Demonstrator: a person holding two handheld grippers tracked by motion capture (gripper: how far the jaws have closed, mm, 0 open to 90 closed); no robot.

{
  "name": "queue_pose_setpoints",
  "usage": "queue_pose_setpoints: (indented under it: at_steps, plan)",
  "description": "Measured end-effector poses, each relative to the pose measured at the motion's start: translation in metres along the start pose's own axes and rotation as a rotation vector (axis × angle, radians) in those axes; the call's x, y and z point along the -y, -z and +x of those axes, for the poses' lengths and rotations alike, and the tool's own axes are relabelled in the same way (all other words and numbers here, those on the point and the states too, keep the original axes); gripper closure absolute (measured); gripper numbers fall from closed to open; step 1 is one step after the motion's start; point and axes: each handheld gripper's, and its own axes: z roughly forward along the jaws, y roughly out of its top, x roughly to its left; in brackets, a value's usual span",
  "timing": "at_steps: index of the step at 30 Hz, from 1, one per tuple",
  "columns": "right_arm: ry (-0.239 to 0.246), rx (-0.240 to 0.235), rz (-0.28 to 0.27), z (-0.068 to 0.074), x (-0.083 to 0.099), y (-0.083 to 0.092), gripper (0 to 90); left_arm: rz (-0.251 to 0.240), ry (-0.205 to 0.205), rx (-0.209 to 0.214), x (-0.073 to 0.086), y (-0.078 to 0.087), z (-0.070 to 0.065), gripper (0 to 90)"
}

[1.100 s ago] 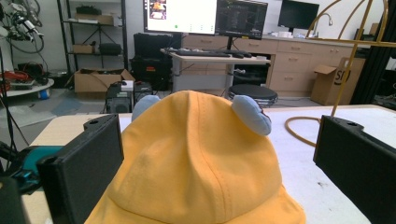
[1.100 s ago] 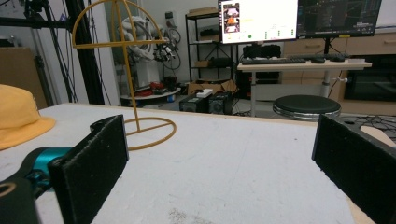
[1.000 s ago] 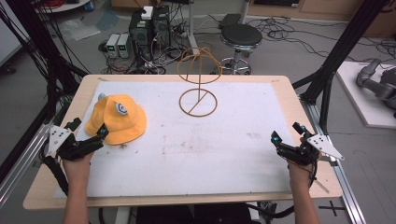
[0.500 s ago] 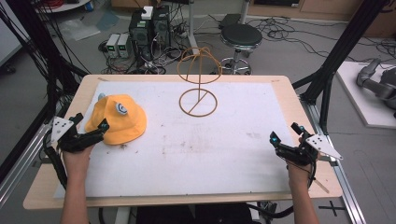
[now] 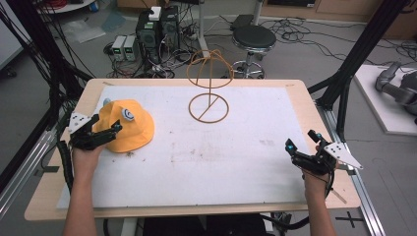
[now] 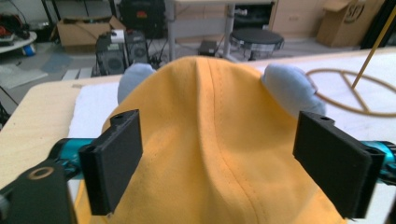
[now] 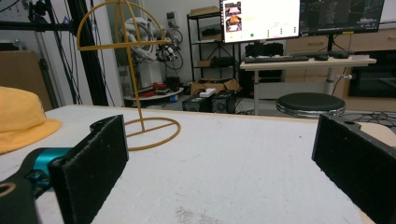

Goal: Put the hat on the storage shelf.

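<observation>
A yellow bucket hat [image 5: 125,126] with pale blue ears and a round patch lies at the left of the white mat [image 5: 236,162]. My left gripper [image 5: 104,132] stands open right at the hat's near-left side. In the left gripper view the hat [image 6: 219,140] rises between the two spread jaws, its blue ears [image 6: 287,86] at the far side. A yellow wire hat stand [image 5: 209,83] stands at the back middle of the mat. My right gripper [image 5: 301,142] is open over the mat's right part, with nothing between its jaws; the stand [image 7: 128,74] and the hat's brim [image 7: 23,123] lie ahead of it.
The wooden table [image 5: 314,113] edges the mat on all sides. Black frame posts [image 5: 354,64] flank the table. Behind it are a stool [image 5: 255,39], computer boxes [image 5: 155,27] and cables on the floor.
My left gripper has moved forward and right, up to the hat, so the hat now sits between its jaws. The right gripper has shifted slightly.
</observation>
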Motion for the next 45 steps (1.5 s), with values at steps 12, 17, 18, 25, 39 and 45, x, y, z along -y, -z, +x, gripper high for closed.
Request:
queue_pose_setpoints:
  at_steps: [12,17,18,25,39,45]
  plan:
    - [-0.002,-0.013,0.014,0.001,0.001,-0.002,3.3,0.059,0.031,-0.015,0.000,-0.009,0.009,33.1]
    - [-0.010,-0.015,0.017,0.002,0.001,-0.002,3.3,0.094,0.040,-0.005,0.003,-0.012,0.011,39.3]
    - [-0.015,-0.016,0.018,0.002,0.001,-0.002,3.3,0.092,0.039,-0.004,0.003,-0.012,0.011,41.0]
    - [-0.008,-0.023,0.021,0.003,0.002,-0.004,3.3,0.116,0.051,0.026,0.005,-0.016,0.008,58.4]
    - [-0.009,-0.023,0.028,0.003,0.002,-0.005,3.3,0.107,0.025,0.009,0.004,-0.016,0.002,88.1]
    - [-0.009,-0.027,0.031,0.004,0.002,-0.006,3.3,0.047,0.024,0.004,0.001,-0.009,0.001,88.4]
